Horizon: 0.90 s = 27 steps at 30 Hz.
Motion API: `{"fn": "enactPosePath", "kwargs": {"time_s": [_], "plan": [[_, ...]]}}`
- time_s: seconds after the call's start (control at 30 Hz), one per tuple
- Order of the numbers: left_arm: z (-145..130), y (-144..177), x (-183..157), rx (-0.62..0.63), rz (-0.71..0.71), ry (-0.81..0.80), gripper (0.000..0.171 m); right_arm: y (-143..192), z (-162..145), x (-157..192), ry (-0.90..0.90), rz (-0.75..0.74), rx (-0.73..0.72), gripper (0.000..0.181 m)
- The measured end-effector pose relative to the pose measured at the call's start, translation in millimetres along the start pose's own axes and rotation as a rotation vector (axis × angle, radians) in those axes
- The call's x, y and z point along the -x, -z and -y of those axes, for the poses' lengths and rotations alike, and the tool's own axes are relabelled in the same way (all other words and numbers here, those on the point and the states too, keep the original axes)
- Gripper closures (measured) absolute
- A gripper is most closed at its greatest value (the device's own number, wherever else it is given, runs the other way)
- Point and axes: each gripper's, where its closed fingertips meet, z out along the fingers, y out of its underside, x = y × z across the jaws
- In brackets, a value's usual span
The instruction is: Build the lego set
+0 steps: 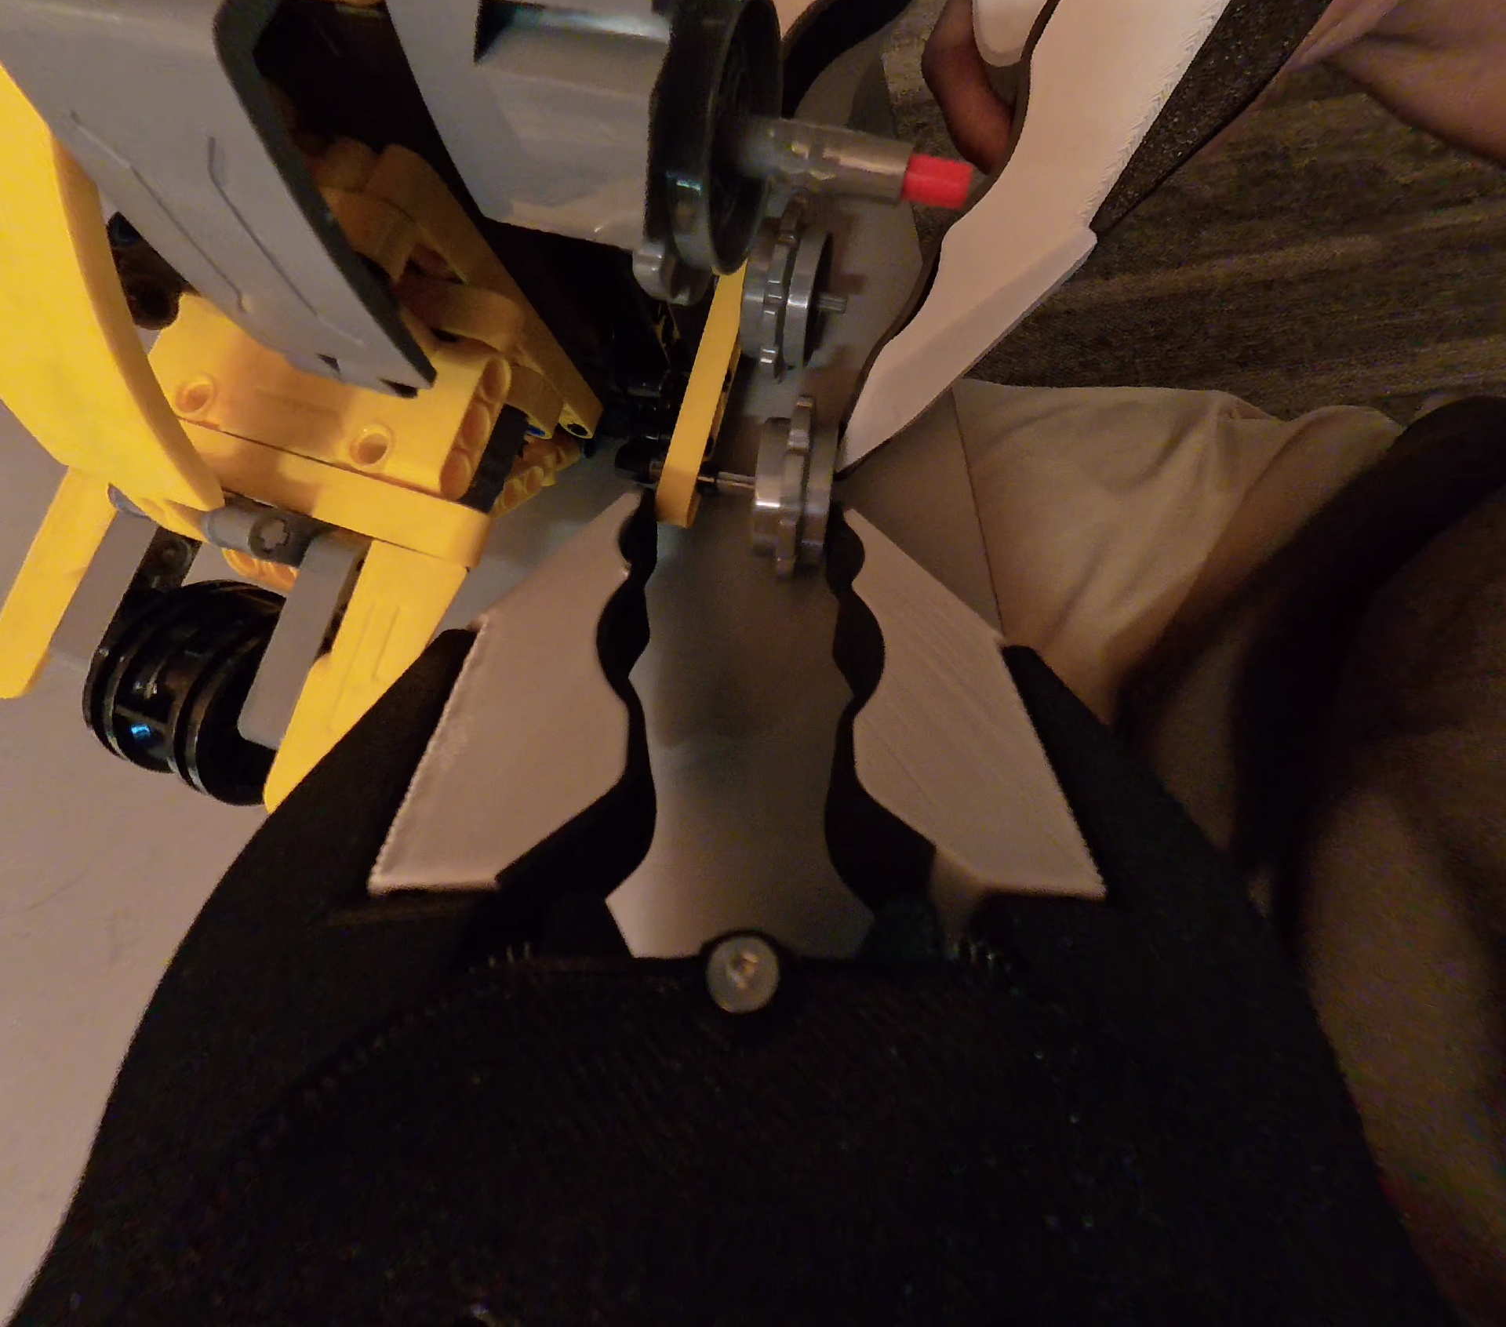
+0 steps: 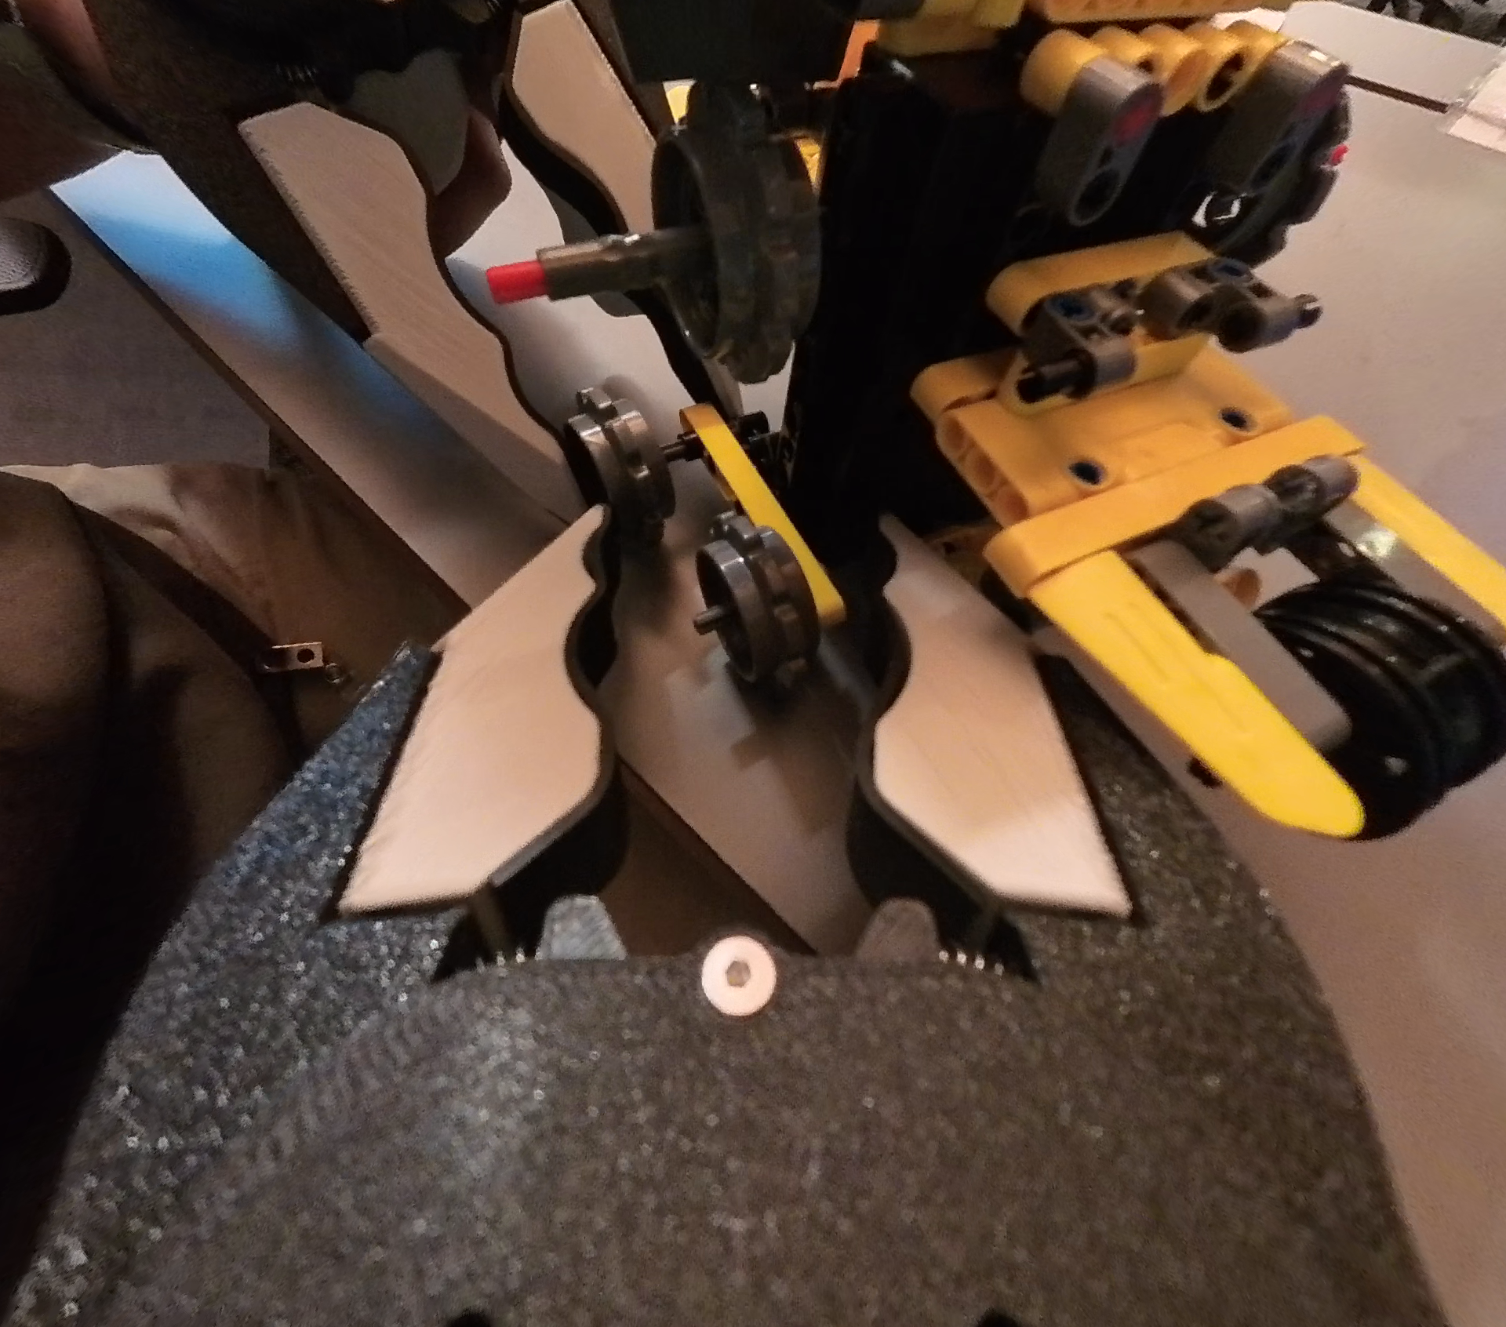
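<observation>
A yellow, grey and black building-brick model (image 1: 505,25) (image 2: 1059,457) stands on a grey table (image 1: 81,921). A thin yellow beam (image 1: 701,391) (image 2: 766,514) on its side carries two grey gears. My left gripper (image 1: 737,514) has its tips against the beam's end and the nearer gear (image 1: 786,489) (image 2: 619,465). My right gripper (image 2: 746,522) is open and straddles the other gear (image 2: 754,603) (image 1: 786,302) and the beam without pinching them. Its white fingers (image 1: 1019,229) reach in from the upper right in the left wrist view. The left gripper's fingers (image 2: 424,326) come from the upper left in the right wrist view.
A black disc (image 1: 717,123) (image 2: 733,261) with a red-tipped axle (image 1: 937,180) (image 2: 513,281) sticks out above the gears. A black tyre (image 1: 179,685) (image 2: 1426,701) sits in a yellow fork. A person's beige trouser leg (image 1: 1100,514) and carpet (image 1: 1304,269) lie beyond the table edge. My two grippers' fingertips are within a few centimetres of each other.
</observation>
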Motion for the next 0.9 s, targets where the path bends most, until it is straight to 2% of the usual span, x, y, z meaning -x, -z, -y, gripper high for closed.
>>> {"fn": "enactPosePath", "kwargs": {"time_s": [0.67, 0.8, 0.9], "plan": [[1.8, -0.1, 2.5, -0.018, -0.019, 0.035, 0.136, -0.5, -1.0, -2.8, -0.007, -0.010, 0.019, 0.128], [4.0, -0.4, 1.9, -0.051, -0.026, 0.075, 0.133, 0.7, -1.0, -3.6, -0.009, -0.006, 0.015, 0.129], [4.3, -0.7, 2.8, -0.057, -0.027, 0.093, 0.121, 1.4, -0.4, -3.2, -0.007, -0.018, 0.019, 0.128]]}}
